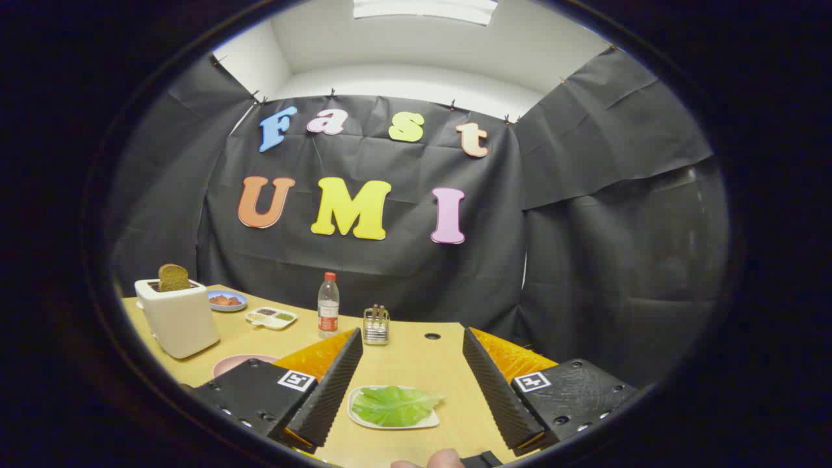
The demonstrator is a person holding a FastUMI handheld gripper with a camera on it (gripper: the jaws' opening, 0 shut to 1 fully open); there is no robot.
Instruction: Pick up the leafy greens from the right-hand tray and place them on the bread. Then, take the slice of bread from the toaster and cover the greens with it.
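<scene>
- The tool (411, 390) hangs above the table (416, 357), its fingers (328, 390) spread wide and pinching nothing.
- Each finger block carries a square black-and-white marker (296, 379); it holds a coded pattern, no words.
- Between the fingers, on the table below, lies a small white tray (364, 416) with the greens (395, 404) flat on it, one leaf tip reaching over the tray's right rim.
- Far left stands a white toaster (179, 318) with a brown slice (173, 277) sticking up out of its slot.
- Just behind the toaster sits a blue plate (229, 301) with something reddish on it; beside that, a white divided dish (271, 317) with dark fillings.
- A pink plate (234, 362) peeks out ahead of the left finger, half hidden by it.
- Beyond the fingers stands a clear bottle (328, 305) with a red cap and a red label; its writing is too small to read.
- Right of the bottle is a small wire holder (376, 325).
- A dark round hole (432, 336) sits in the table near the far edge.
- A fingertip (445, 459) of the person shows at the tool's base.
</scene>
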